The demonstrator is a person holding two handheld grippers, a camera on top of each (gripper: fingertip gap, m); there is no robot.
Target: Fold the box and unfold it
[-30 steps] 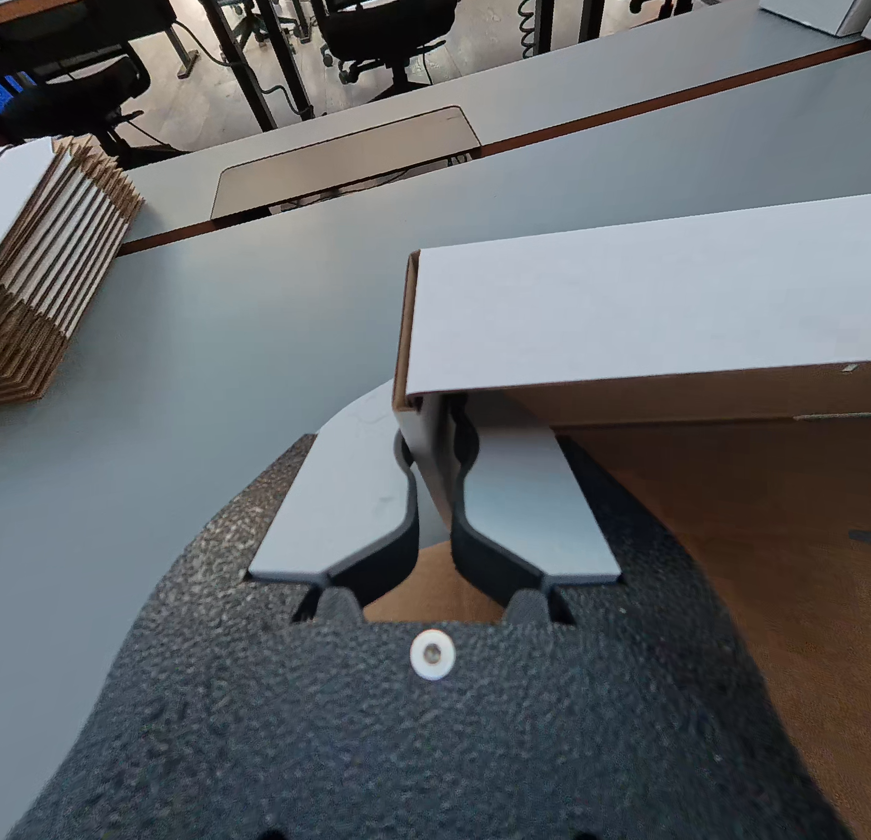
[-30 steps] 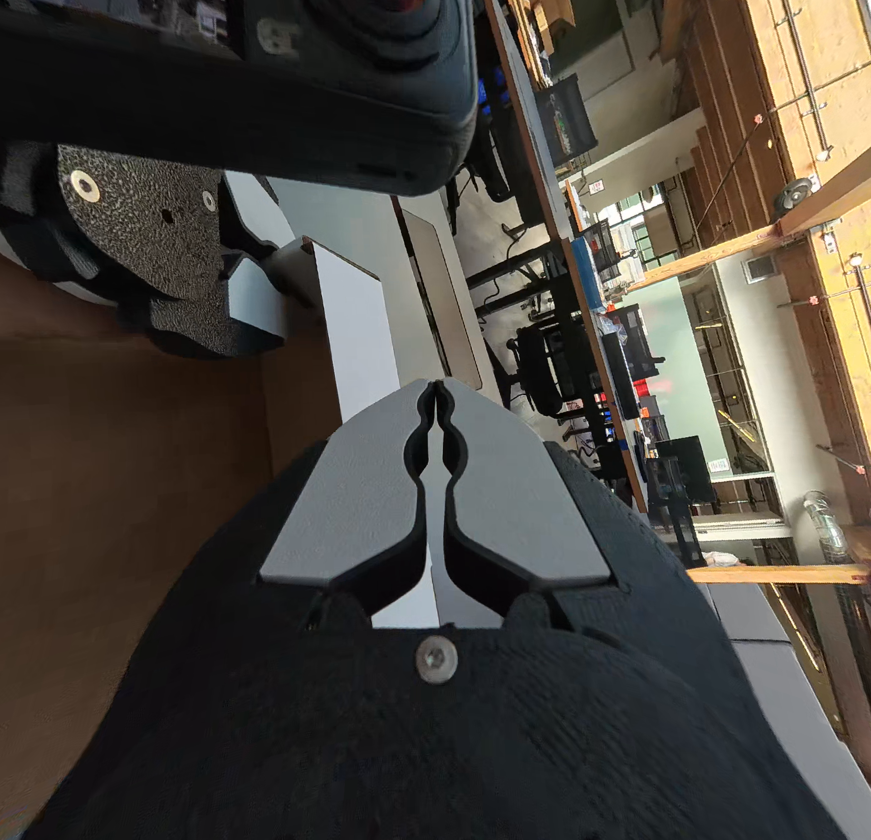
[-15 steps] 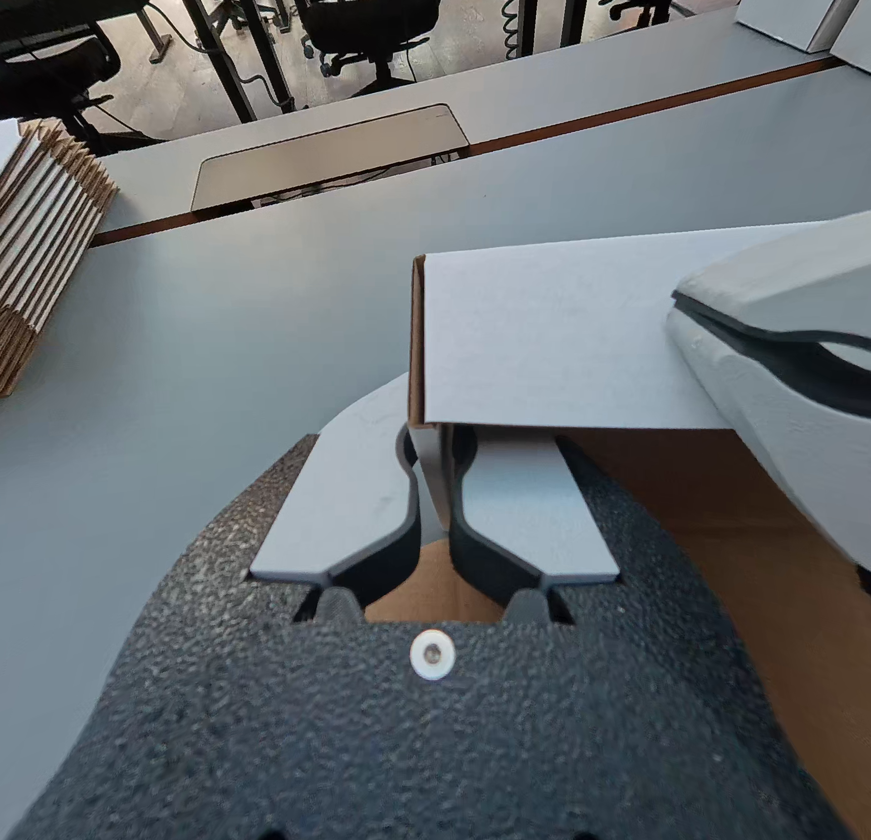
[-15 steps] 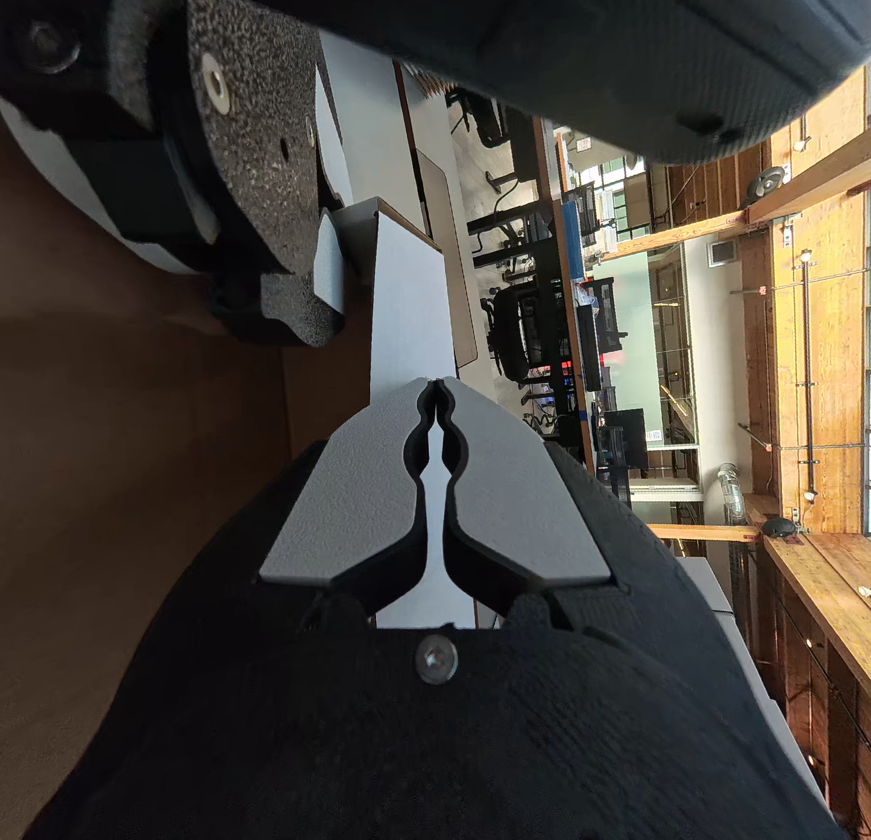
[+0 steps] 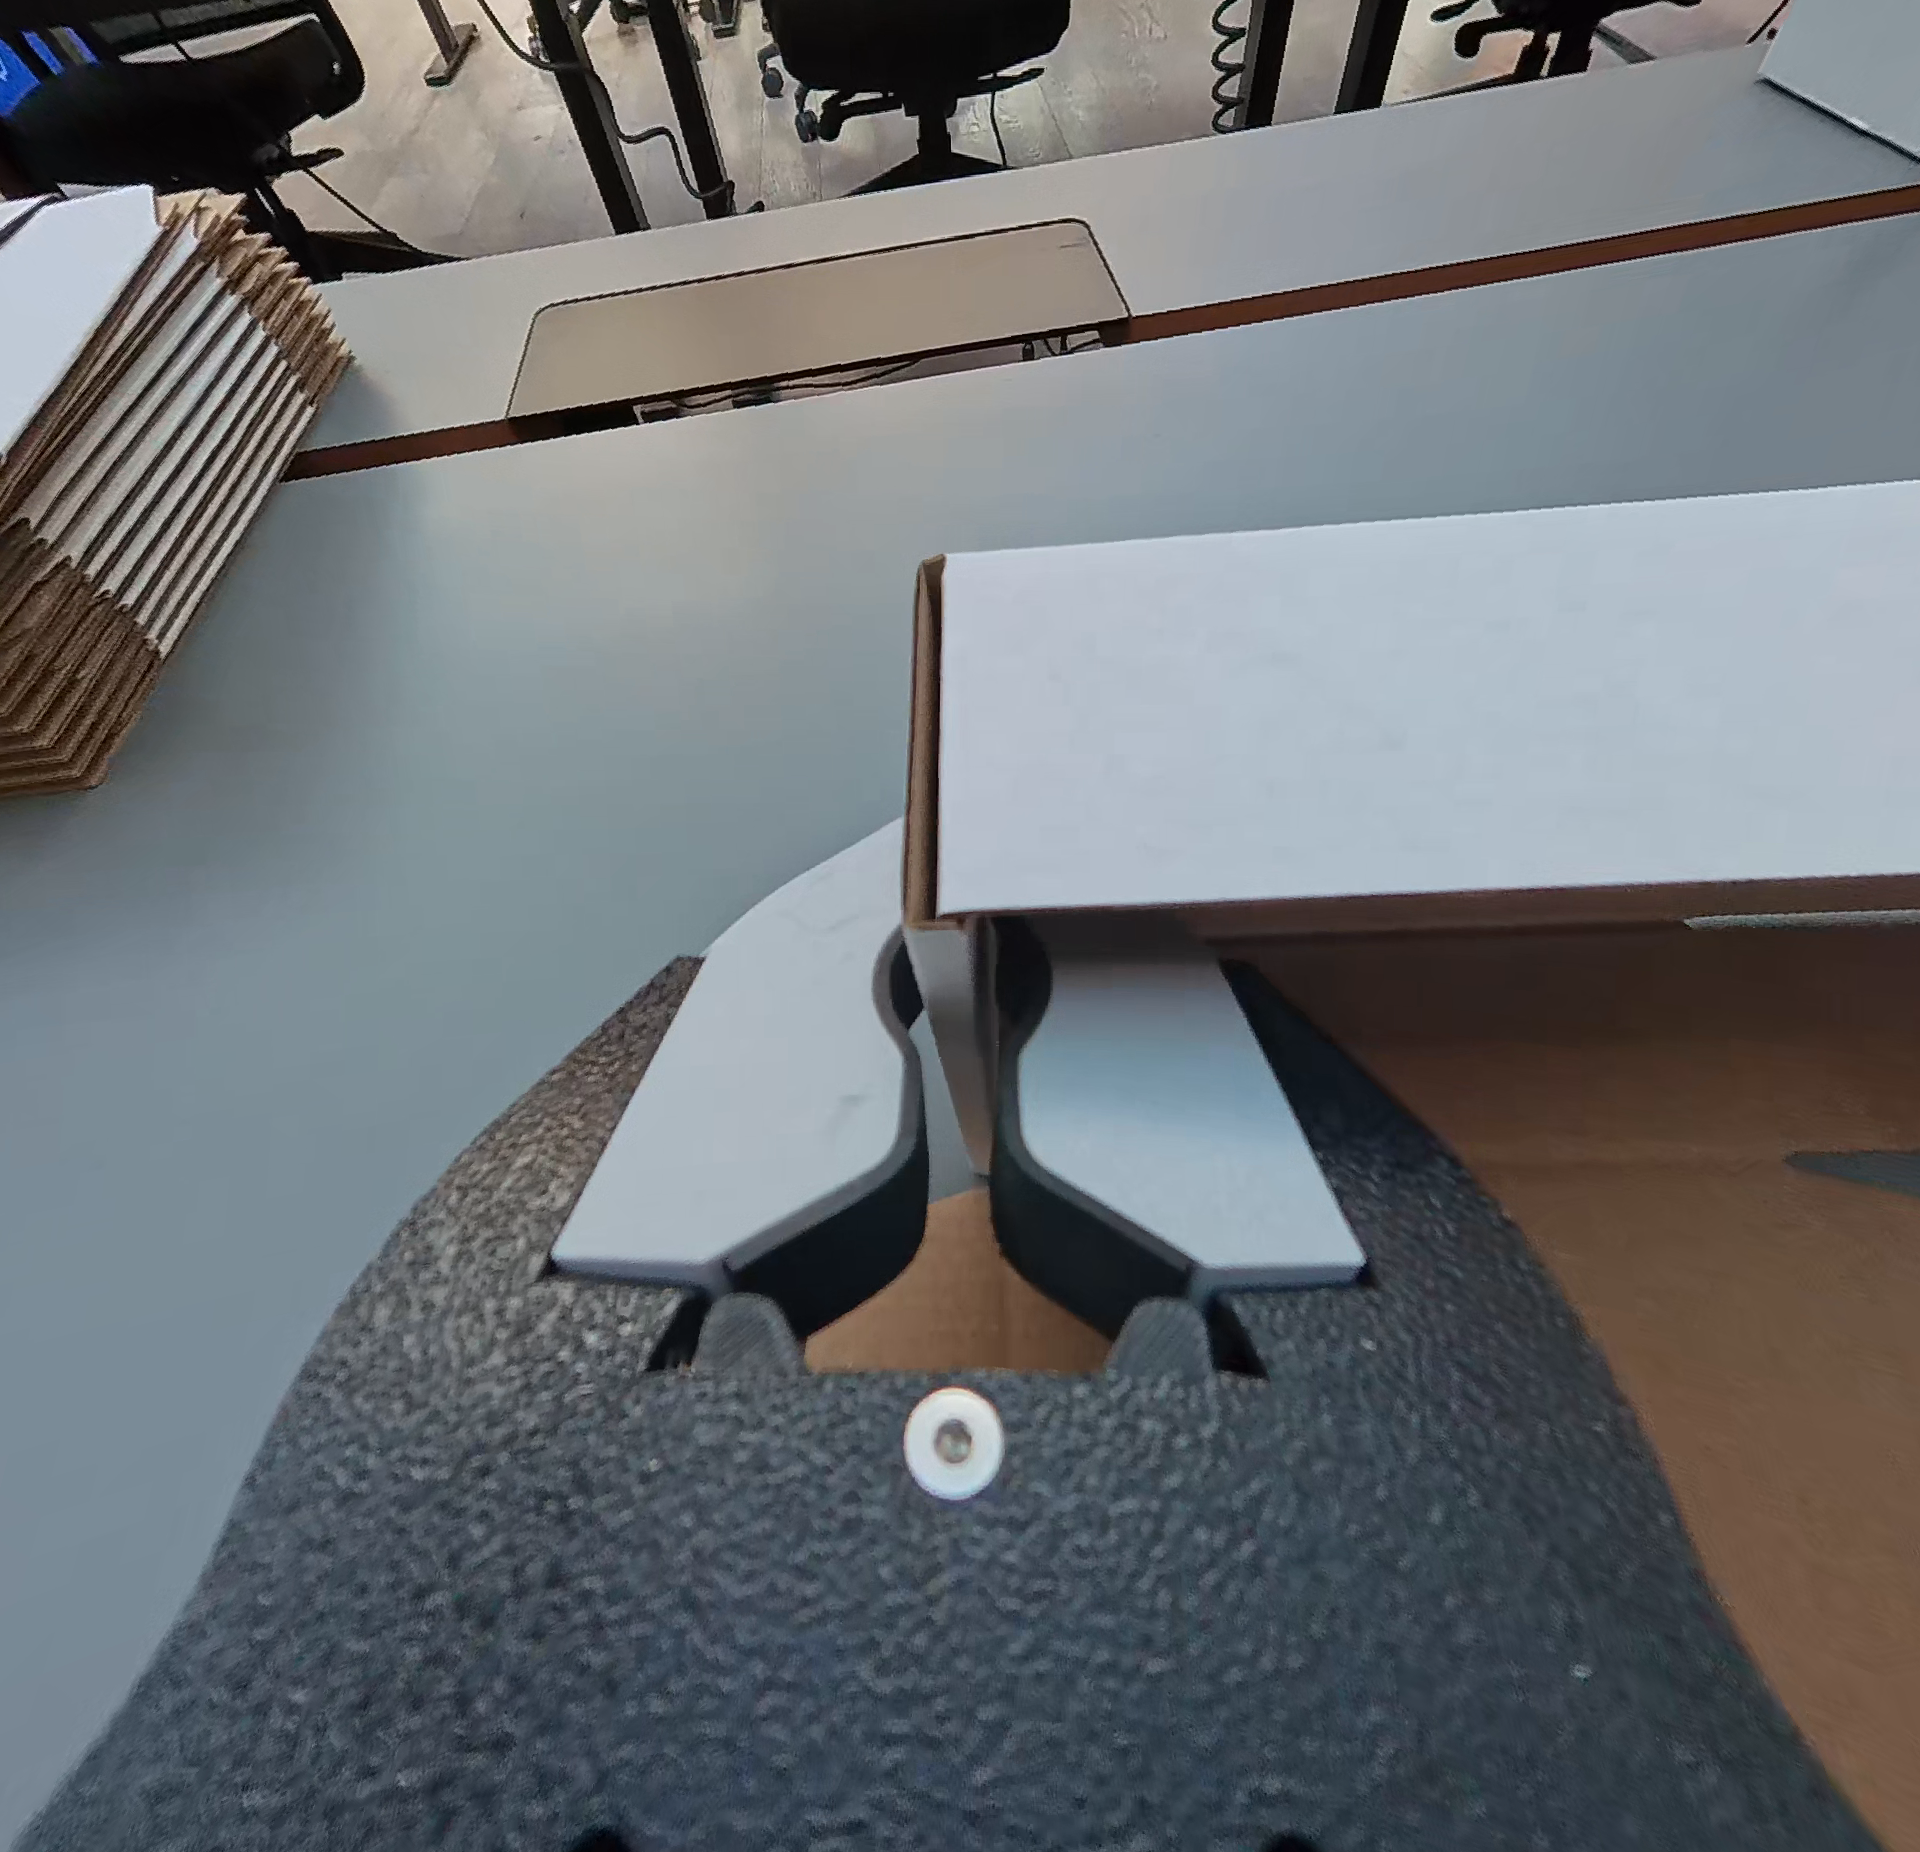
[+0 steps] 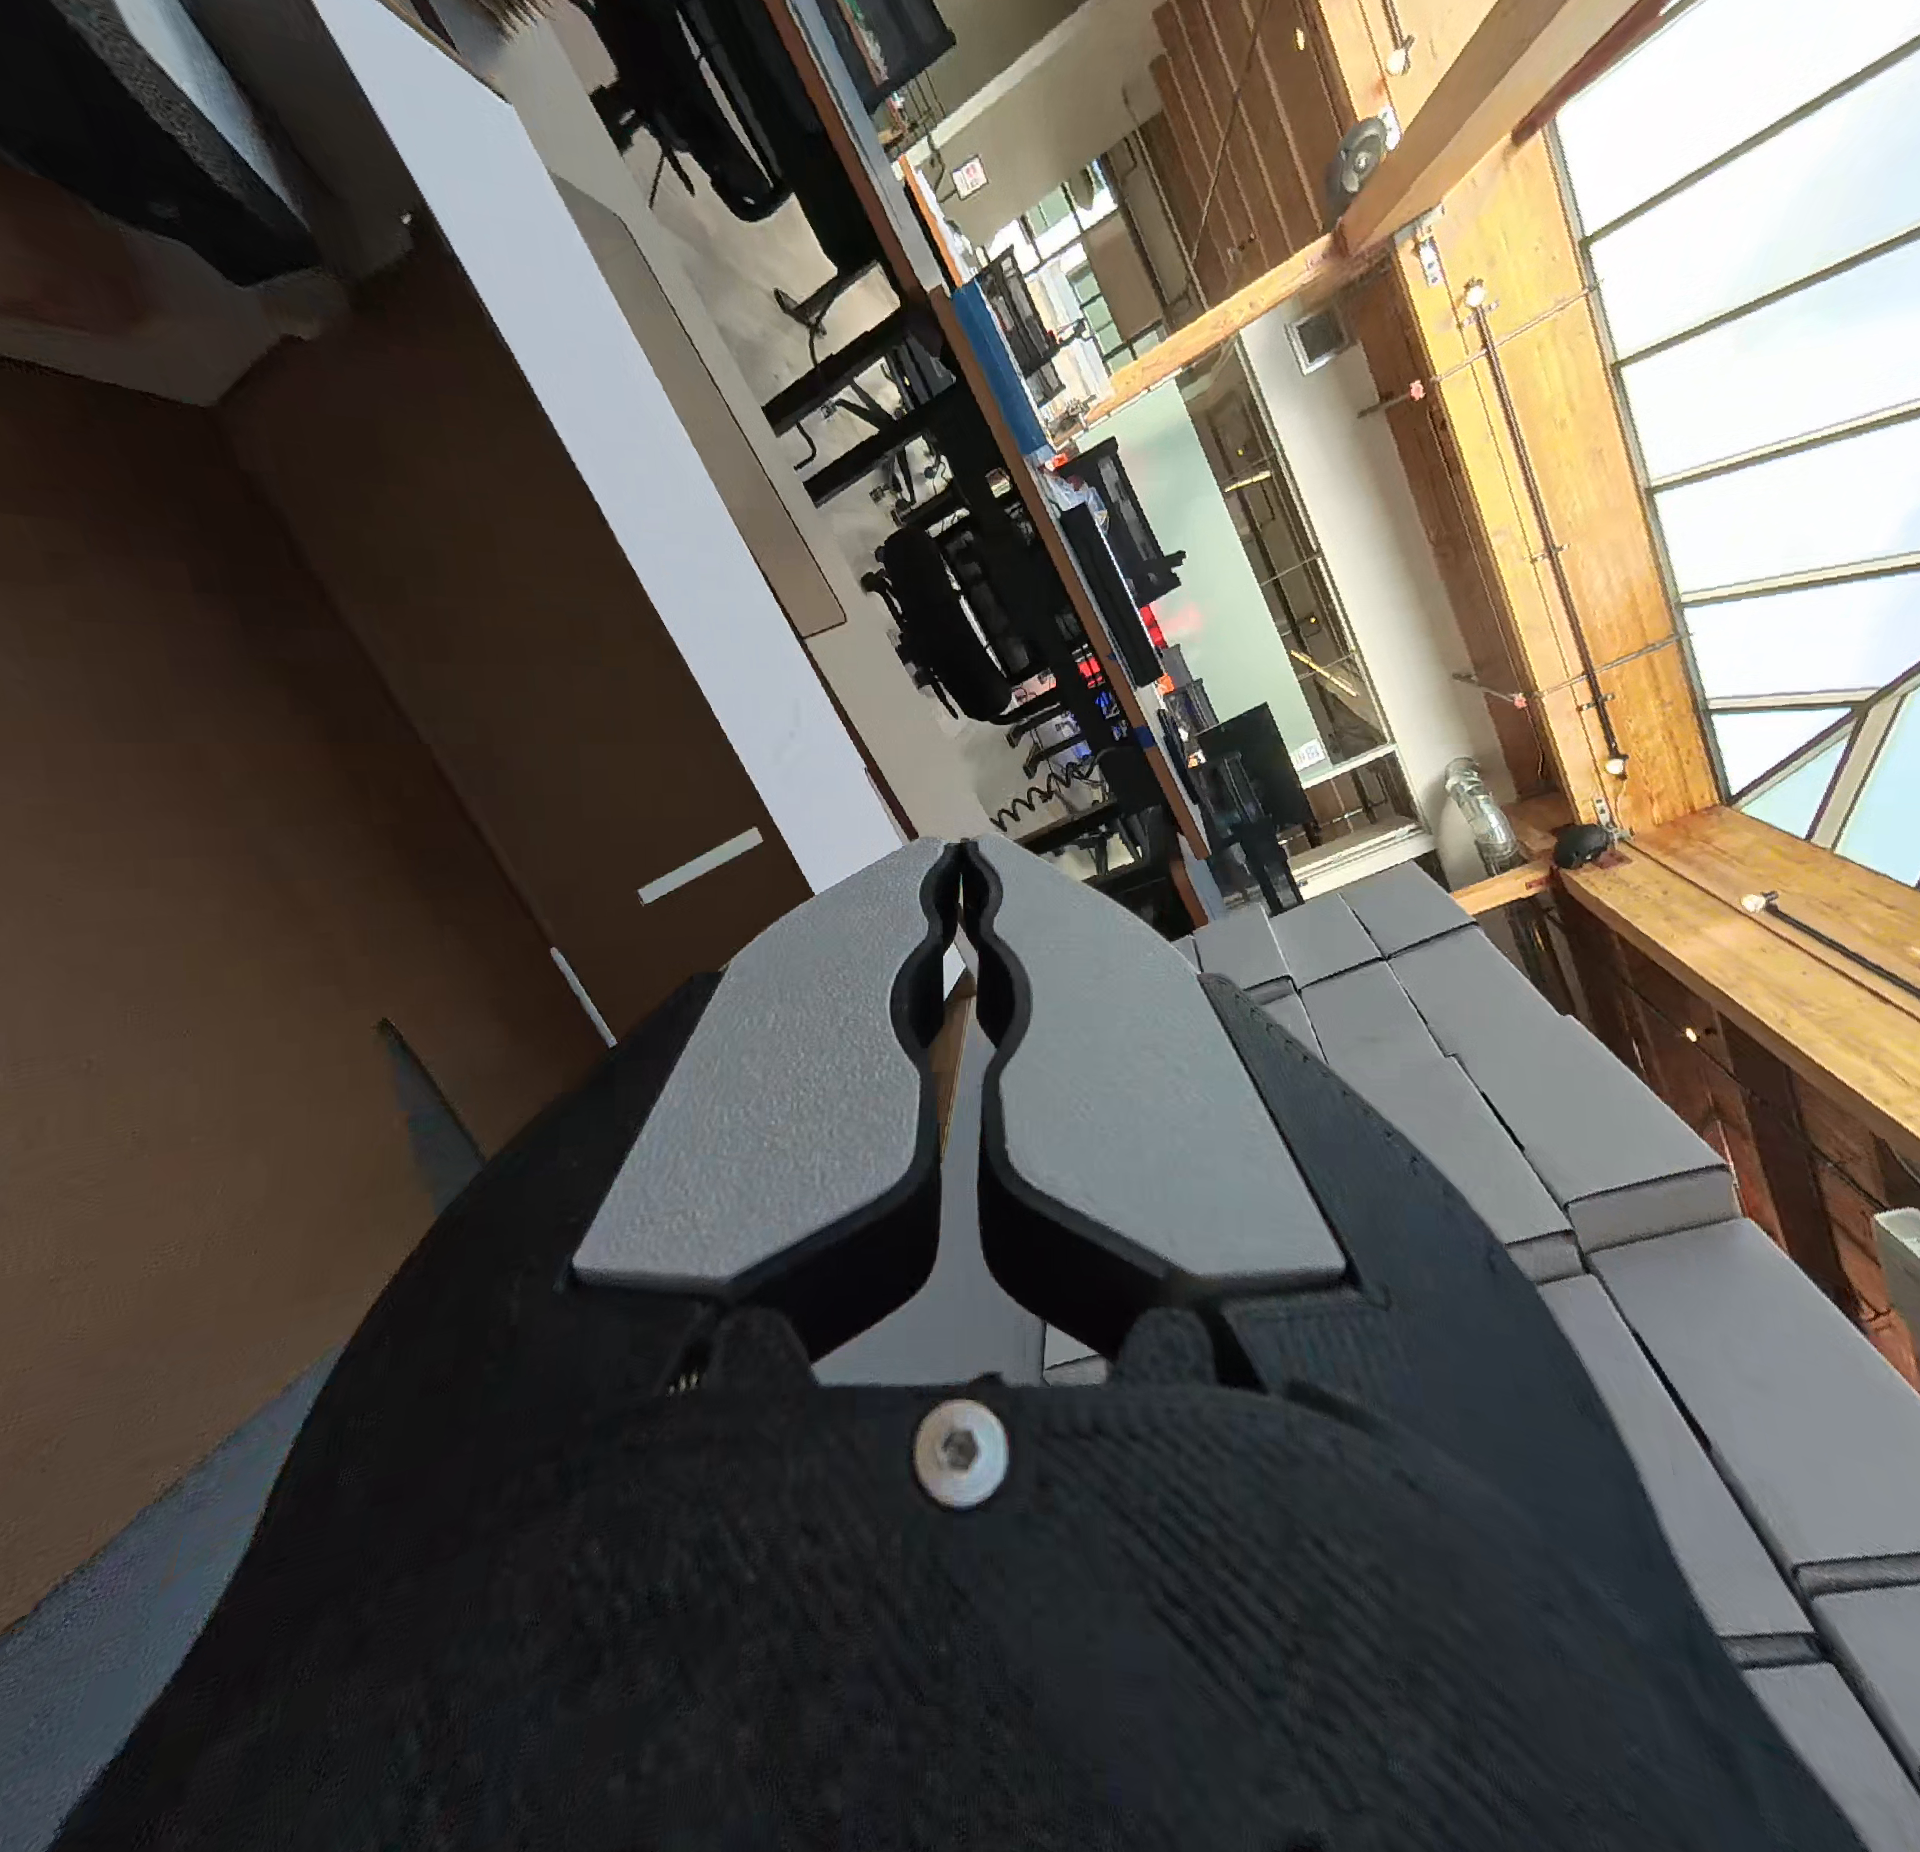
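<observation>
We see left gripper (image 5: 961, 992) level, fingers pinched on thin panel of box (image 5: 1403, 722) — right gripper (image 6: 964, 862) rolled sideways, tips touching, nothing btwn them.

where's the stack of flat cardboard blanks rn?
Left wrist view, far left edge: the stack of flat white-and-brown cardboard blanks lies on the grey table, left of the white box.

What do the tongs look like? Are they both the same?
Nearly. The left tongs have flat pale grey fingers with wavy black inner edges, on a bumpy black body with a silver screw. The right tongs match, only their body looks smoother.
</observation>
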